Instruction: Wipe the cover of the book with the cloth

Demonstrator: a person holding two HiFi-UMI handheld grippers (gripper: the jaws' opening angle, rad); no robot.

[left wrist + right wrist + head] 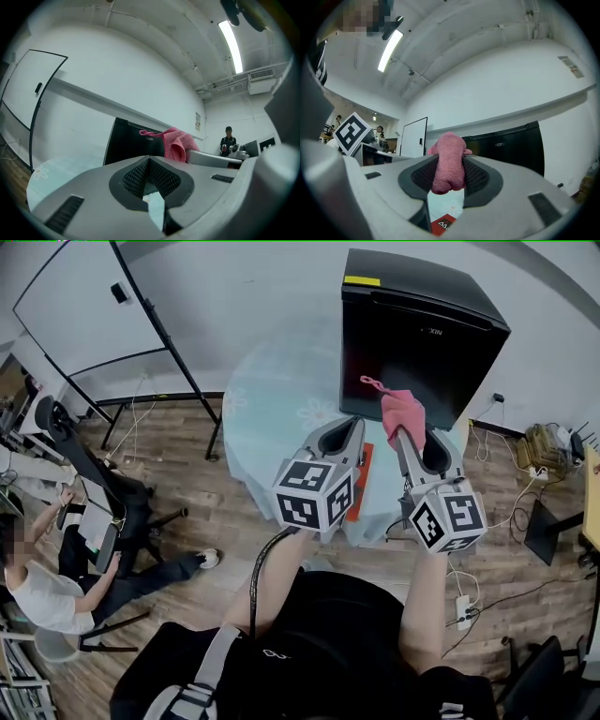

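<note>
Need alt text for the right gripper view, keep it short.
The right gripper clamps a bunched pink terry cloth between its grey jaws. Beneath them, a red book lies on a pale floral tablecloth; a black box-shaped cabinet stands behind.

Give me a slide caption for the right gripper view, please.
The right tongs clamp the pink cloth, with the red book visible below and a black cabinet behind.

Bunched pink cloth (401, 414); red book (362, 480) flat
</note>
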